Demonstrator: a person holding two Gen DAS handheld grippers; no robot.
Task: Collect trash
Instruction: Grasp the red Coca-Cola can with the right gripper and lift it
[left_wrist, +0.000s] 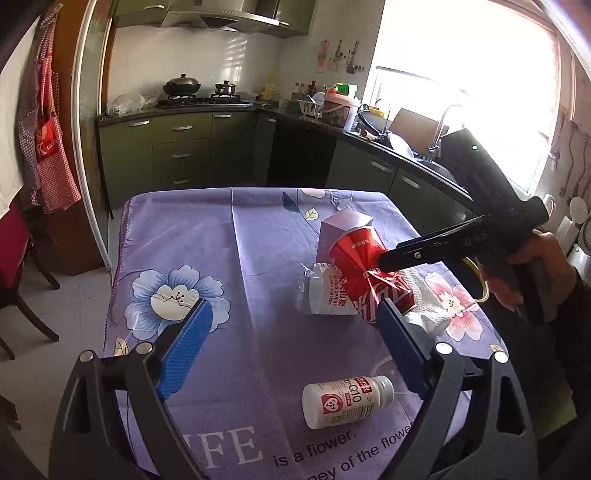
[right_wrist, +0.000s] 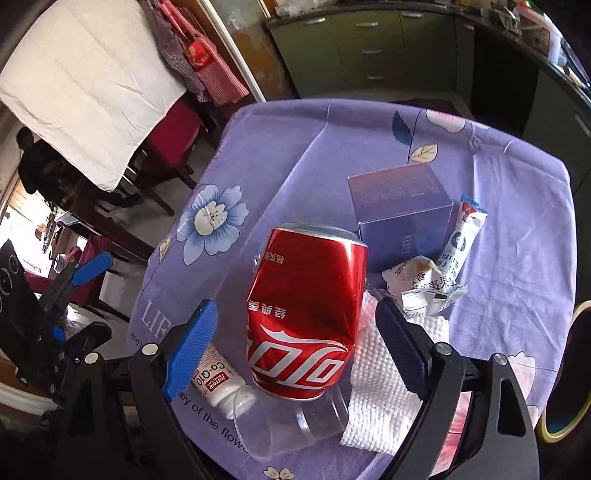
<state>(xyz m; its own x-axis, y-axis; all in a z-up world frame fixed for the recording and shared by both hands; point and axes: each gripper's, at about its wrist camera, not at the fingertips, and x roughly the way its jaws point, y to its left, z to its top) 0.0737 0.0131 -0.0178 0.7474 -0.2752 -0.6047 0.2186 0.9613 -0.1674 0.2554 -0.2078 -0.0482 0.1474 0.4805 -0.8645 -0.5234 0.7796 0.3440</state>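
Nothing looks collected yet: the red can (right_wrist: 306, 317), pill bottle (left_wrist: 345, 404), box (right_wrist: 400, 210) and wrappers (right_wrist: 424, 284) all lie on the worktop (left_wrist: 221, 258). Both your left hand-held gripper (left_wrist: 291, 347) and right hand-held gripper (right_wrist: 295, 347) stand apart and empty, the right one above the can.

The can (left_wrist: 364, 269) is hiding much of the box (left_wrist: 341, 225) and clear bottle (left_wrist: 317, 291); the window (left_wrist: 465, 74) is glaring white.

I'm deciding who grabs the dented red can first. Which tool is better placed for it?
Right. The right tool stands open with the red can between its fingers. The left tool is open over bare cloth, nearer the white pill bottle.
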